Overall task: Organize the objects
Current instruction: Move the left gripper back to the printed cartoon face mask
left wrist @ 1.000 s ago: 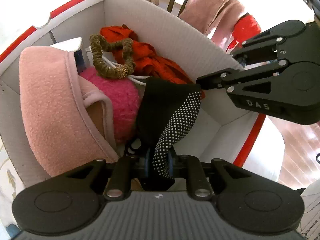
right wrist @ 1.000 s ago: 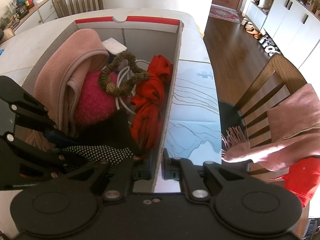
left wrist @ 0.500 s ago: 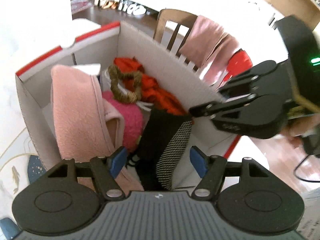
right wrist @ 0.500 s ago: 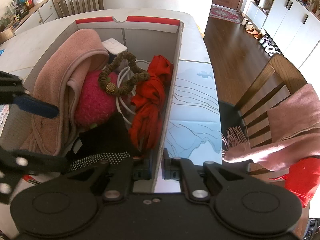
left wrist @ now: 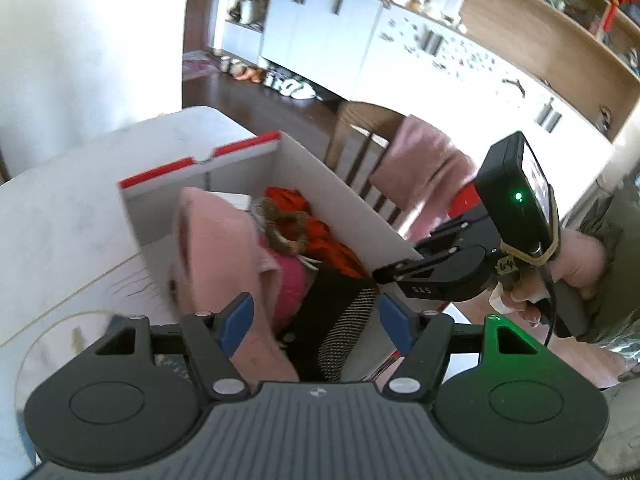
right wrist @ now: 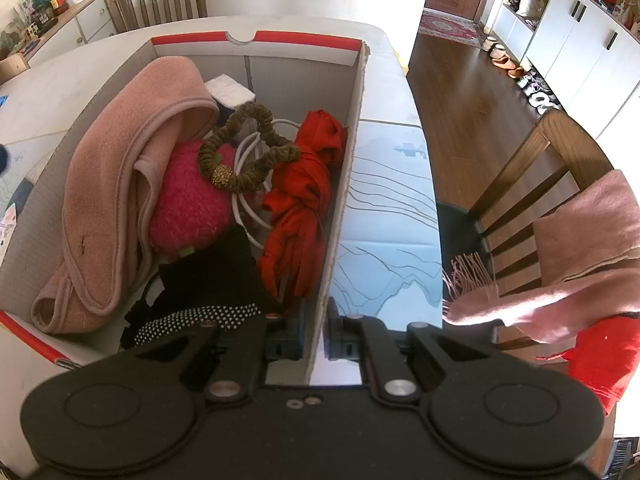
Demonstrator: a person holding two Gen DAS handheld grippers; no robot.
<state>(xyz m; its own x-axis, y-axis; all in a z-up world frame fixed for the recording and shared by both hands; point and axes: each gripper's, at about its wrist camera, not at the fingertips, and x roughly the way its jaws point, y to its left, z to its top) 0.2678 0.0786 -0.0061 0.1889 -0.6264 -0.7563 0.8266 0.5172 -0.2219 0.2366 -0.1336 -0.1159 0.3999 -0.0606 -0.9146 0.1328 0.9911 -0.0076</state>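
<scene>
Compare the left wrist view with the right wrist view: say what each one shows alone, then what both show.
Left wrist only: the open left gripper raised above the box, and the person's hand holding the right gripper.

Right wrist only: the white cable and the right gripper clamped on the box wall.

Both: the box, pink towel, red cloth, black dotted glove and brown scrunchie.

Box white w/ red rim. Inside: pink fleece left, magenta fuzzy ball ctr, olive scrunchie w/ gold band, white cable, red cloth, black glove w/ white dots bottom.
</scene>
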